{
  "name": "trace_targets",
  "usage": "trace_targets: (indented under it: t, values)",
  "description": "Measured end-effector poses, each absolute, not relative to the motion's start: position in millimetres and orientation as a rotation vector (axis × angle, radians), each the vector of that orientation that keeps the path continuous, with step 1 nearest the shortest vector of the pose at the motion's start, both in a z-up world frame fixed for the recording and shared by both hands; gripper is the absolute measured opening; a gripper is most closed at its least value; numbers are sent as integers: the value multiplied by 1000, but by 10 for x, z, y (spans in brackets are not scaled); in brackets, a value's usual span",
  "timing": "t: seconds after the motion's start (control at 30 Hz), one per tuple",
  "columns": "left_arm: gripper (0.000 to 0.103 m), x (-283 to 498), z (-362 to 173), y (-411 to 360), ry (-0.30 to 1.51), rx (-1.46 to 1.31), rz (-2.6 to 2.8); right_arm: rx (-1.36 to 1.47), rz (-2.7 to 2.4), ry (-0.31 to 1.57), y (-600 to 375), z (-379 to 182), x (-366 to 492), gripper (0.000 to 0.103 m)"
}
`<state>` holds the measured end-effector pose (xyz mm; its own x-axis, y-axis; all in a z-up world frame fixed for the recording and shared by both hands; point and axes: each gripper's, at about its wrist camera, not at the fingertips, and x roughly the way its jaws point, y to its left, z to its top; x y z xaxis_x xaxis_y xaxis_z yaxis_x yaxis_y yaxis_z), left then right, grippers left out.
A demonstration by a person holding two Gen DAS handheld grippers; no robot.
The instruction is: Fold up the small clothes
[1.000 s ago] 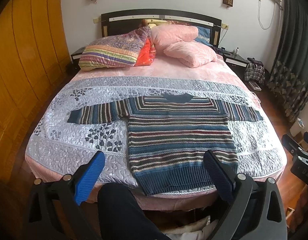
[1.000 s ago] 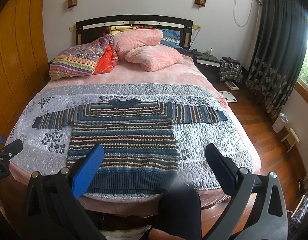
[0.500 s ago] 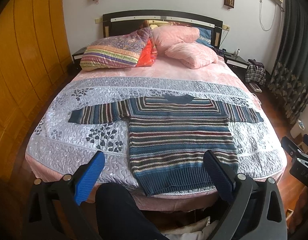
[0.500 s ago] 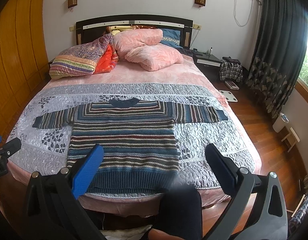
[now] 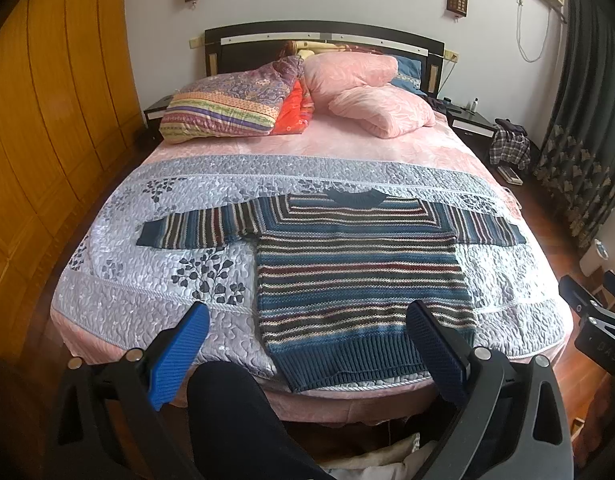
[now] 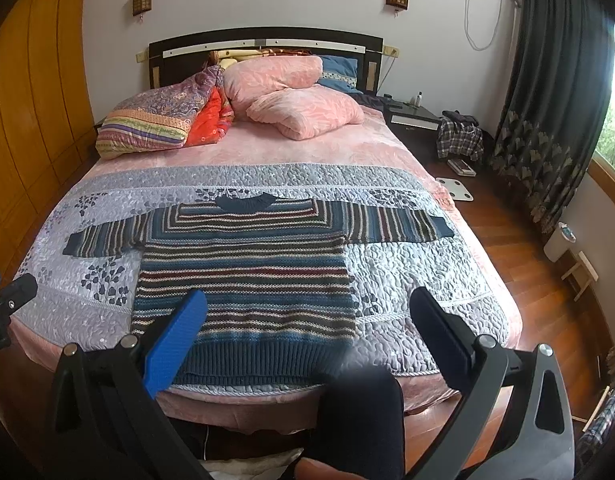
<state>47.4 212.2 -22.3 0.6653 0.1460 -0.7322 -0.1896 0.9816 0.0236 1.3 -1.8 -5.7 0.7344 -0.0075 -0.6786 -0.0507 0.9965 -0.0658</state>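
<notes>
Grippers: the left gripper [image 5: 307, 344] and the right gripper [image 6: 307, 336] both hang short of the foot of the bed, fingers spread wide and holding nothing; against the frames of the last second they have barely drifted, and neither has reached the cloth.
Legs: the person's dark-trousered knees [image 5: 231, 408] sit between the grippers and the bed's near edge, unchanged.
Sweater: the striped blue, maroon and cream knitted sweater [image 5: 359, 280] lies flat and face up on the near half of the bed, its ribbed blue hem [image 6: 259, 364] at the foot edge, collar pointing toward the headboard, both sleeves stretched straight out sideways; it has not moved.
Quilt: the grey leaf-patterned quilted coverlet [image 5: 147, 280] lies under the sweater and looks smooth.
Far end: pink pillows [image 6: 303, 116] and a folded multicoloured striped duvet [image 5: 227, 108] are piled by the dark wooden headboard [image 5: 323, 36], well apart from the sweater.
Meaning: nothing has changed, so folding looks not yet begun; a likely first step is bringing a sleeve in over the body.
</notes>
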Motion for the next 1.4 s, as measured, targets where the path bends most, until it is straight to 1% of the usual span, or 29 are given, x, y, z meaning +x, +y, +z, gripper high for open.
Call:
trace_targets:
  t: [0.4, 0.67, 0.93, 1.03, 1.1, 1.2, 1.3, 1.4]
  values:
    - [99, 539, -292, 2172, 838, -69, 205, -83, 33, 758, -7, -168, 65, 100]
    - [99, 685, -365, 2227, 855, -71, 209, -91, 27, 784, 39, -225, 300, 100]
    - [99, 979, -580, 2220, 910, -91, 181, -77, 12, 819, -44, -378, 601, 100]
    - [99, 1170, -737, 2239, 930, -113, 144, -59, 22, 843, -158, -538, 828, 100]
    - [99, 1315, -897, 2261, 883, -134, 28, -38, 47, 857, -277, -709, 1060, 100]
    - [99, 1526, -1137, 2247, 848, -142, -107, 98, 141, 897, -672, -1048, 1471, 100]
    - [99, 1855, -1441, 2204, 934, -147, -144, 263, 112, 1000, -1260, -1495, 2007, 100]
    - [99, 2182, -1727, 2259, 1002, -247, -149, 435, 71, 1006, -1873, -1863, 2413, 100]
